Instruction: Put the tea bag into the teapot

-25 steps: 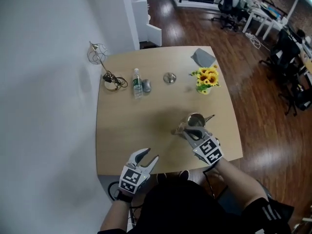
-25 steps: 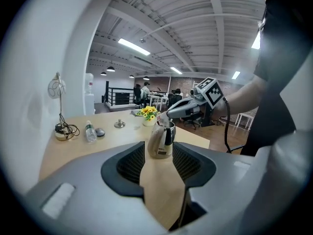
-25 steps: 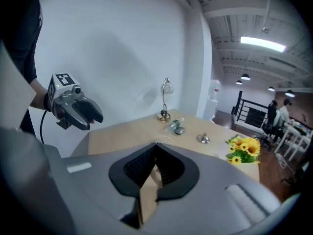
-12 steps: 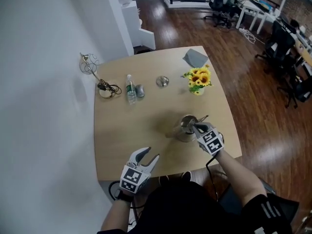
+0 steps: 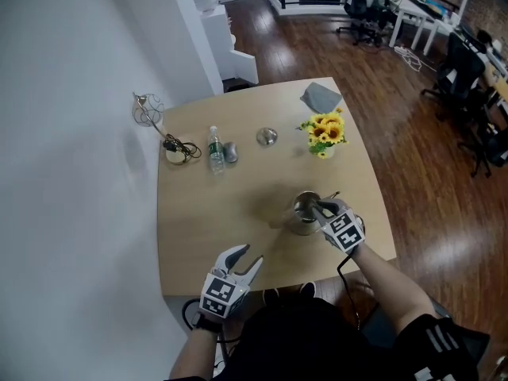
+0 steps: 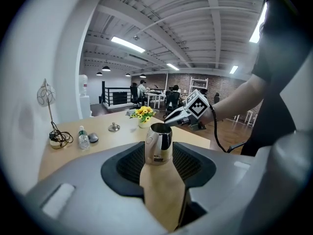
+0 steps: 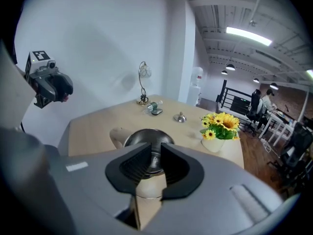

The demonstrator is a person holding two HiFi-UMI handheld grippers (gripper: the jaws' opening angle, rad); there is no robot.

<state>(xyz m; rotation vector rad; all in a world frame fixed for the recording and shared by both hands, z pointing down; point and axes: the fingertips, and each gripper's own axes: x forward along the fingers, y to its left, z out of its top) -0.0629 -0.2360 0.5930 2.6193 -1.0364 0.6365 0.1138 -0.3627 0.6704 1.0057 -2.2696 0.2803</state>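
We took the steel teapot point(image 5: 299, 223) as our landmark on the wooden table point(image 5: 198, 205). The right gripper point(image 5: 317, 209) hung directly over its open mouth, hiding most of the rim from the head camera. In that gripper's own view the jaws were almost together, pinched on a thin pale sliver that we took for the tea bag point(image 7: 156, 159). Most of it was screened by the jaw pads, and the pot's inside below it was too dark to read. The left gripper point(image 5: 246, 257) sat to the near left of the teapot, well apart from it, jaws spread wide with nothing in them. In its view its own body cut off the teapot's base. Beyond the teapot stood a pot of sunflowers point(image 5: 323, 133), and farther beyond, a grey cloth point(image 5: 321, 97). Beyond and left of the teapot lay a small metal lid point(image 5: 267, 137), a bottle point(image 5: 215, 151) and a cable coil point(image 5: 176, 151). A small grey thing point(image 5: 230, 152) beside the bottle was too tiny for us to name.
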